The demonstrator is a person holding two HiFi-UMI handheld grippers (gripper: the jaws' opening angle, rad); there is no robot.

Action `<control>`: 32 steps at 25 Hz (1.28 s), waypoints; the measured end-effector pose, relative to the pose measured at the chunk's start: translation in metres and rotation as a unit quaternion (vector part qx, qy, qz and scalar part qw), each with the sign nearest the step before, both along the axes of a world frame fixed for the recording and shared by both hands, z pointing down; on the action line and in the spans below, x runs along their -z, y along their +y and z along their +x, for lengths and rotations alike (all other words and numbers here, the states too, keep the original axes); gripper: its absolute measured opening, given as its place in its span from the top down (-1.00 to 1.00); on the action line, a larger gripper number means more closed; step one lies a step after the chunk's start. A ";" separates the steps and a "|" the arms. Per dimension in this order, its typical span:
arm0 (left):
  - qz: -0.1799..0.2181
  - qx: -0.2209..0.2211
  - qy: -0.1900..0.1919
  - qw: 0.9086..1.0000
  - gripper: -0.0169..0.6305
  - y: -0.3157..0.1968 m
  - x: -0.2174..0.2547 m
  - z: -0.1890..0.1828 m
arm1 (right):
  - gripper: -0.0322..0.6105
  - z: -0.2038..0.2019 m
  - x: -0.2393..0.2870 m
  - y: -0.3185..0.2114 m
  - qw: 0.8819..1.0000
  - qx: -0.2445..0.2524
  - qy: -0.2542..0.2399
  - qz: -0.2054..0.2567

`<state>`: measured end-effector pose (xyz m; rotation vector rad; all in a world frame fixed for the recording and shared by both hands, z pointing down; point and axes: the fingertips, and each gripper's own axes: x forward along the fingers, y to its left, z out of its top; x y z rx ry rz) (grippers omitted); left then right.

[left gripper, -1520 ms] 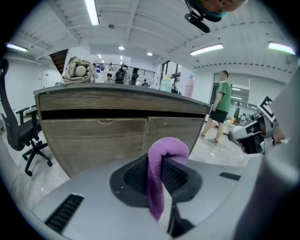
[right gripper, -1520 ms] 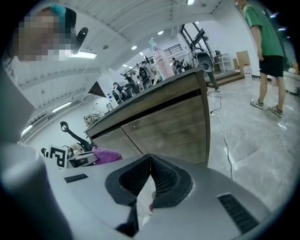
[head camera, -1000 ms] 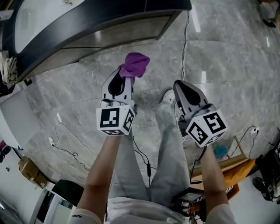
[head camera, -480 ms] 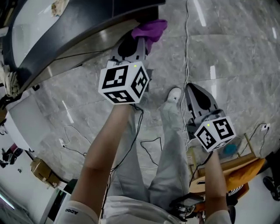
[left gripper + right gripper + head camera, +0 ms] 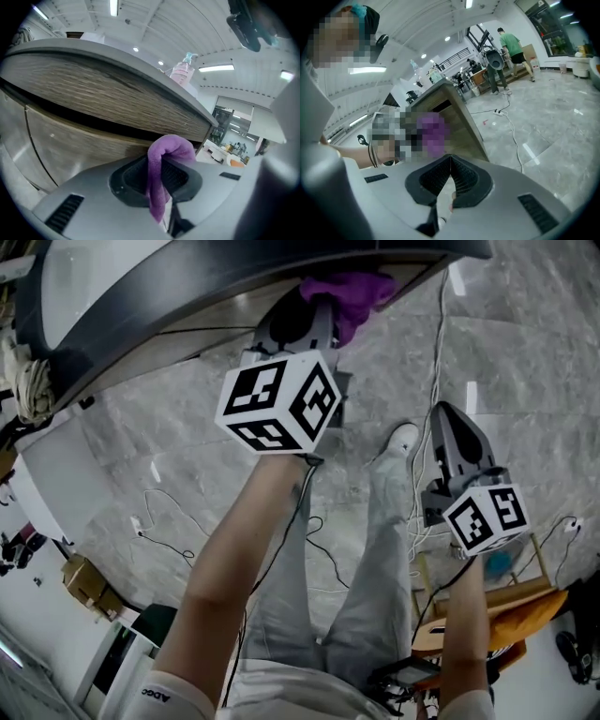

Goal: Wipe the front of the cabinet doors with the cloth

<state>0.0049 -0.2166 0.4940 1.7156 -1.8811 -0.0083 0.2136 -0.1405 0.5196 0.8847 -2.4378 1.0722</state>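
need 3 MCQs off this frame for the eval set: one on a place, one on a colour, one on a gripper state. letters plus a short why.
1. Where is the purple cloth?
A. On the floor
B. Between the fingers of the left gripper
C. In the right gripper

2. What colour is the plastic spray bottle on the grey countertop?
A. Green
B. Black
C. Pale pink

3. How do the right gripper's fingers stand?
A. Shut on nothing
B. Wide open
C. Shut on a cable

Answers:
1 B: the left gripper view shows the cloth pinched between its fingers.
2 C: the bottle's body reads pink under a light blue trigger.
3 A: the right gripper view shows the tips meeting with nothing between them.
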 end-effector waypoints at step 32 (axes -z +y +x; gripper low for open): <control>-0.059 -0.004 -0.088 0.994 0.79 0.048 -0.056 0.005 | 0.82 0.019 -0.024 0.009 1.000 0.029 0.005 -0.011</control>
